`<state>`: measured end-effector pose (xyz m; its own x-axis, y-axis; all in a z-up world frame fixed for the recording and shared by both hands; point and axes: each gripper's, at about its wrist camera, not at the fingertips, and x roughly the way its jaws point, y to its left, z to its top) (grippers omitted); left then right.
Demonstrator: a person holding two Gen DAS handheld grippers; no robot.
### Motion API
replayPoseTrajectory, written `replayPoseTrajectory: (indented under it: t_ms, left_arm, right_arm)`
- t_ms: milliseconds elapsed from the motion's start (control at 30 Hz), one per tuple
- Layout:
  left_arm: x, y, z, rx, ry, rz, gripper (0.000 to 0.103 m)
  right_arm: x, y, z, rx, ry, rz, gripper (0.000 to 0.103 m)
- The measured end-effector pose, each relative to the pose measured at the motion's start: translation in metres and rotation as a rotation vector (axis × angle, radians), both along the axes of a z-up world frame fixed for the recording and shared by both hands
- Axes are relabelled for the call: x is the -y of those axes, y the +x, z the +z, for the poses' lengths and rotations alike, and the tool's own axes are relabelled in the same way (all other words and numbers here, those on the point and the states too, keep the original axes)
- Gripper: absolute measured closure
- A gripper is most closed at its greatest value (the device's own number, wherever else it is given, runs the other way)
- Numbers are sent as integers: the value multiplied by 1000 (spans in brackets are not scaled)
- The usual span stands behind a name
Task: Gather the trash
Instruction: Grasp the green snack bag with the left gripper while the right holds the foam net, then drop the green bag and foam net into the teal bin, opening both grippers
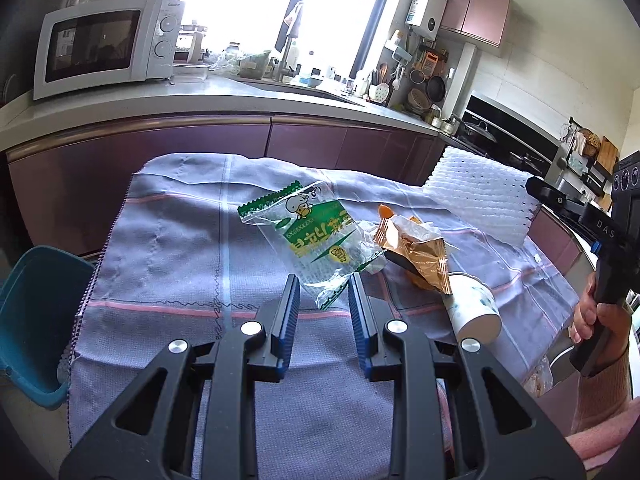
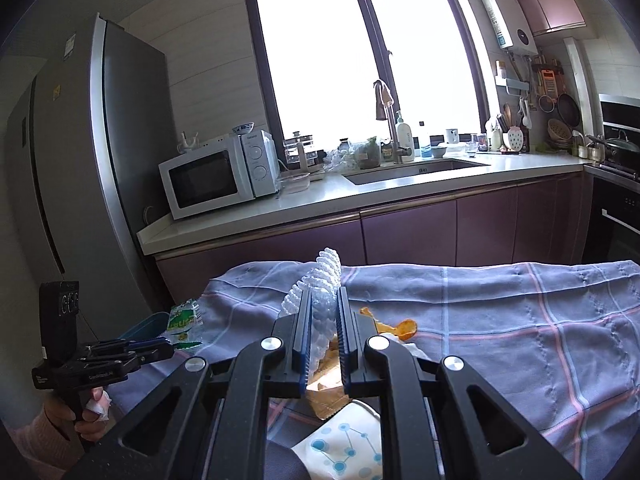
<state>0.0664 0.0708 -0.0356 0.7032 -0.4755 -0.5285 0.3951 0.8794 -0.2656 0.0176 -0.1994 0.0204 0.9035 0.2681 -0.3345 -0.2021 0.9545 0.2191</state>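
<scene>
A green and clear snack wrapper lies on the checked cloth. My left gripper is open, its fingertips on either side of the wrapper's near end. A gold wrapper, orange peel and a tipped paper cup lie to the right. My right gripper is shut on a white foam net and holds it above the cloth; in the left wrist view the net hangs at the right. The cup, peel and green wrapper show below it.
A teal bin stands at the table's left edge. Behind the table runs a counter with purple cabinets, a microwave and a sink. A fridge stands at the far left, an oven at the right.
</scene>
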Motion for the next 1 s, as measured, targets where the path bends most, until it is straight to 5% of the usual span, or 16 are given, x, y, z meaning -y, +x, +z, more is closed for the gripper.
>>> replayPoseTrajectory:
  t_ms: [700,1000]
  left_arm:
    - [-132,-30,6,21,43,284,78]
    - [-200,-36,-4,-2,48,425,78]
  right_arm:
    - [-178,79,-6,-103,77,478,92]
    - [-244,112,-7,-145,80,600,92]
